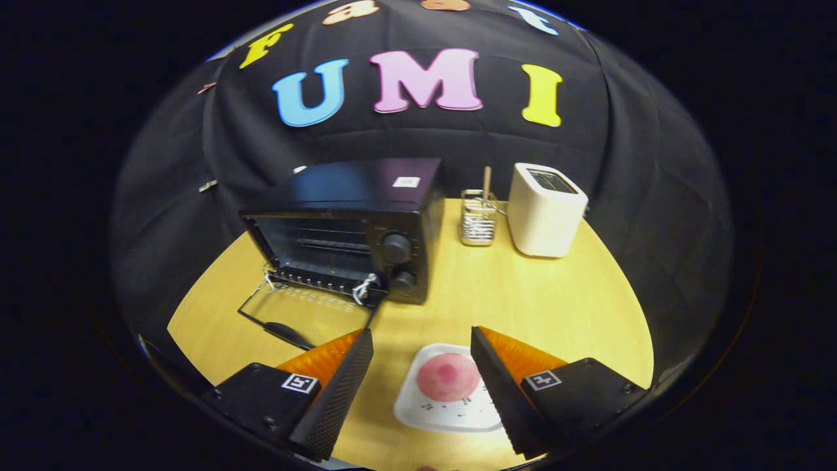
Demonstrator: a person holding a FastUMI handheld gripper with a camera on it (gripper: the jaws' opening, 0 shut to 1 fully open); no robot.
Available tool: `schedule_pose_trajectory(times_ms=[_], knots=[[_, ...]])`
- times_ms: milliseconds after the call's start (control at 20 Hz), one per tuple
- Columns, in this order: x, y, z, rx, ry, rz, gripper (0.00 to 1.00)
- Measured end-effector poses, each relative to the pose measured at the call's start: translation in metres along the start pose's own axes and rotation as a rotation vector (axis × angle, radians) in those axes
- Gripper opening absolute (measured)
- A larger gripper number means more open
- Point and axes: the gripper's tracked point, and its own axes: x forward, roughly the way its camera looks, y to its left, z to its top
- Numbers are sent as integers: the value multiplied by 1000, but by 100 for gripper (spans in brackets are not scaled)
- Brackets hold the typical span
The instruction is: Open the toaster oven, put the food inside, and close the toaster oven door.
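On the yellow wooden worktop (pixel 523 294), a black toaster oven (pixel 350 229) stands at the far left with its glass door (pixel 304 314) folded down flat toward the viewer, the door handle (pixel 284 333) nearest the gripper. Two control knobs (pixel 397 248) sit on the oven's right front panel, and a wire rack is visible inside the cavity. Right of the oven stand a small wire rack holder (pixel 478 219) with a wooden stick and, beyond it, a white toaster (pixel 546 209). The gripper (pixel 422 356) is spread wide, its fingers holding nothing. Between the fingers, closer to the right one, a pink round food item (pixel 448 377) rests on a white plate (pixel 431 412) that lies on the worktop.
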Motion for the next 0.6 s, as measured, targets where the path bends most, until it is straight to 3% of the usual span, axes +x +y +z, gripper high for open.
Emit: schedule_pose_trajectory(times_ms=[300, 600], knots=[[13, -87, -49, 97, 157, -65, 99], [29, -104, -110, 124, 347, -6, 99]])
